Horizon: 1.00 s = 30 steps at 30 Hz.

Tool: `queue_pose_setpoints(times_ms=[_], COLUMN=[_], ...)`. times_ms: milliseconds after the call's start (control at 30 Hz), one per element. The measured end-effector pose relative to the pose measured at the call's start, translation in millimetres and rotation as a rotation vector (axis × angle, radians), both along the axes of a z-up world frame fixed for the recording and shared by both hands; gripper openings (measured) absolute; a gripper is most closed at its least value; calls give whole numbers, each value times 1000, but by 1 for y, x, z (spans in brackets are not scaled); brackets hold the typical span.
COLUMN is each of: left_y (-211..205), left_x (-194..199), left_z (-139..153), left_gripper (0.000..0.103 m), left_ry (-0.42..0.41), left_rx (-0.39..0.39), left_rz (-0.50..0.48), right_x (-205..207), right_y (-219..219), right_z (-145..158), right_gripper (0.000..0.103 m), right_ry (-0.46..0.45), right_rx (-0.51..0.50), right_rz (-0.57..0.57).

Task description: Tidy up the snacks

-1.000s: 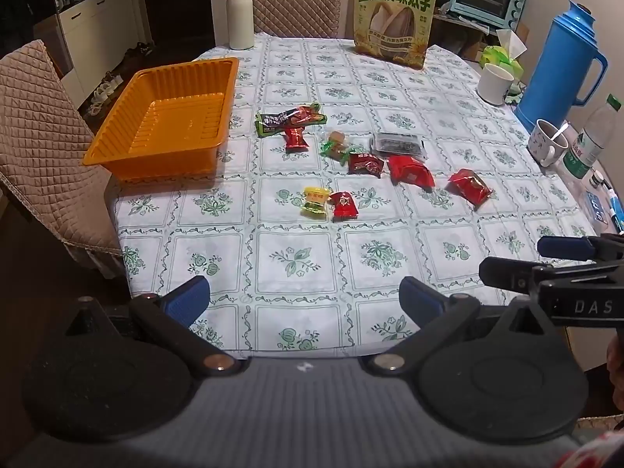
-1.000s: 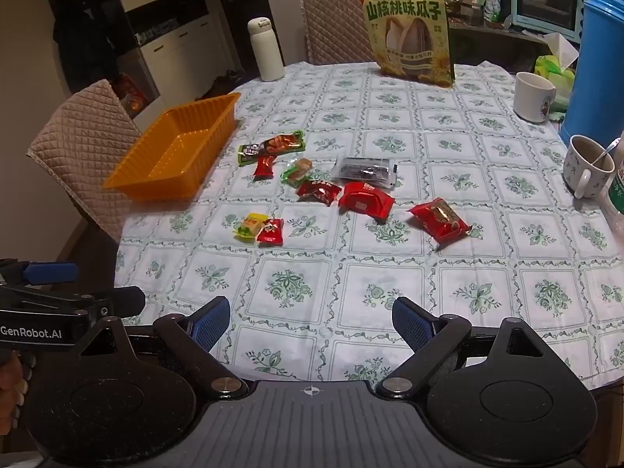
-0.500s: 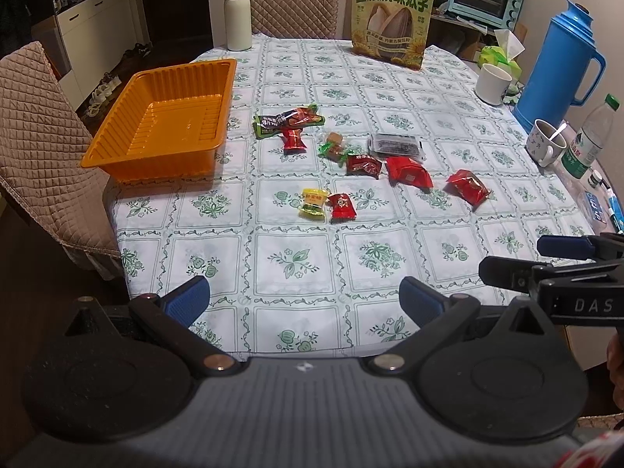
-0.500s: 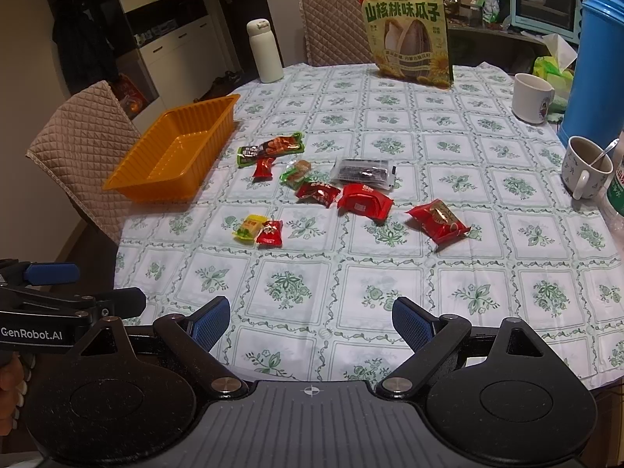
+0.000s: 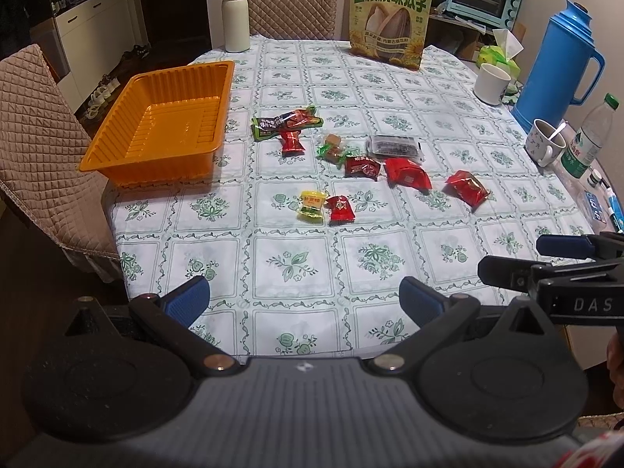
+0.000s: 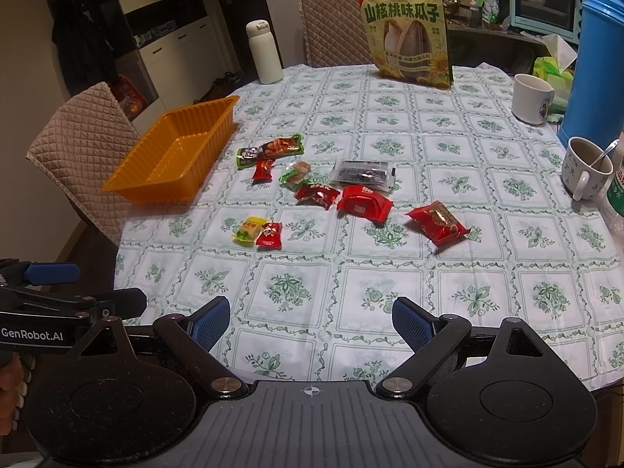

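Several wrapped snacks lie loose mid-table: a yellow candy (image 5: 311, 204) beside a small red one (image 5: 340, 210), a long green-red pack (image 5: 284, 121), a dark clear pack (image 5: 396, 146) and red packets (image 5: 407, 172) (image 6: 438, 221). An empty orange tray (image 5: 163, 124) (image 6: 175, 154) sits at the table's left. My left gripper (image 5: 303, 302) hangs open over the near table edge, nothing between its fingers. My right gripper (image 6: 310, 321) is open too, well short of the snacks.
A large sunflower-seed bag (image 5: 391, 17) and a white flask (image 5: 235, 17) stand at the far side. A blue thermos (image 5: 553, 60), two mugs (image 5: 492, 82) (image 5: 544, 142) and a water bottle (image 5: 591, 140) crowd the right edge. Quilted chairs (image 5: 43, 148) flank the table.
Both views have drifted slightly; the table scene sits a little lower in the left wrist view. Neither gripper has taken hold of anything and the snacks have not moved.
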State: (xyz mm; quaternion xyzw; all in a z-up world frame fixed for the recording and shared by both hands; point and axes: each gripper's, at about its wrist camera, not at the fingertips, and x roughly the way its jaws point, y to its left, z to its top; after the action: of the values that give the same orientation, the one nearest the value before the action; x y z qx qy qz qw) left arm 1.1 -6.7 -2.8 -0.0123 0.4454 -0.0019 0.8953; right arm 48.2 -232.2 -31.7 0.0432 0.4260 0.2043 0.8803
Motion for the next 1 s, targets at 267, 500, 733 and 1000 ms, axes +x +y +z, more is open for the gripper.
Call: queue_pose_setpoints(times_ms=[267, 500, 733, 1000], left_y=[-1, -2, -2, -3], left_x=[3, 7, 8, 9], left_z=[0, -1, -2, -2], left_gripper=[103, 103, 103, 103], left_ry=[3, 3, 5, 6], left_rx=[2, 2, 3, 3], left_rz=[-4, -10, -11, -12], right_x=[1, 3, 4, 4], right_y=[-1, -3, -4, -5], right_z=[-1, -2, -2, -3], right_gripper=[90, 90, 90, 90], right_ry=[0, -1, 1, 2], right_rx=[0, 0, 2, 2], right_rz=[-1, -1, -1, -1])
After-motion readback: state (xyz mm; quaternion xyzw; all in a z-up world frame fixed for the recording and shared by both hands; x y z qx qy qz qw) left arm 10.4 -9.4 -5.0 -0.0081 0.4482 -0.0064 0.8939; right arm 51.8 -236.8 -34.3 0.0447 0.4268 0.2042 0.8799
